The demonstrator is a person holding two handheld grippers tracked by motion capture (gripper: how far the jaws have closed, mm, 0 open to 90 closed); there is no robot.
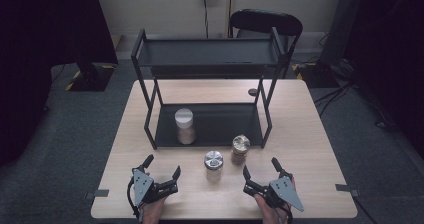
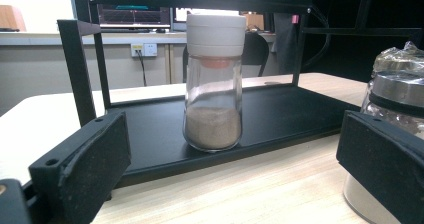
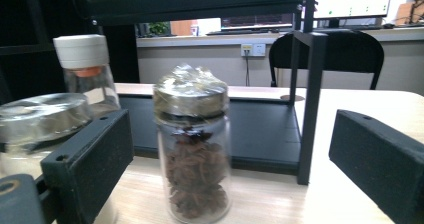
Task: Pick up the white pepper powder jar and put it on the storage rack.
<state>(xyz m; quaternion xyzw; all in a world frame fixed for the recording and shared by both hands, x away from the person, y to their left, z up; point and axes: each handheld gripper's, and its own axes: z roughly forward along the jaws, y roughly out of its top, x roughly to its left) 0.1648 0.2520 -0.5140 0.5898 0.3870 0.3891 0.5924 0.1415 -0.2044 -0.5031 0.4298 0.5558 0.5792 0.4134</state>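
Far left on my feed, the left gripper [image 1: 162, 165] sits at the near edge of the wooden table [image 1: 310, 149], jaws spread wide with nothing between them. Its own camera looks straight at the white-capped jar [image 2: 213, 81], which stands upright on the bottom shelf of the black rack [image 1: 210, 54], toward that shelf's left side. It's got a layer of pale brownish powder in the bottom and it's well apart from the jaws, not touched by anything.

Moving right, the silver-lidded jar [image 1: 213, 166] stands on the bare table in front of the rack, roughly between my two grippers and a bit ahead of them. In the left gripper view it peeks out just behind the right-hand jaw, so it's close on that side.

Next to it, slightly further back and to the right, is the jar of dark brown stuff [image 1: 240, 150], with crinkly clear wrap over its lid. It stands just off the rack's front edge. In the right gripper view it's dead centre between the jaws but farther out, pads not on it.

The right gripper [image 1: 260, 173] is near the table's front edge too, jaws apart and holding nothing.

Behind the table there's a black chair [image 1: 267, 20].
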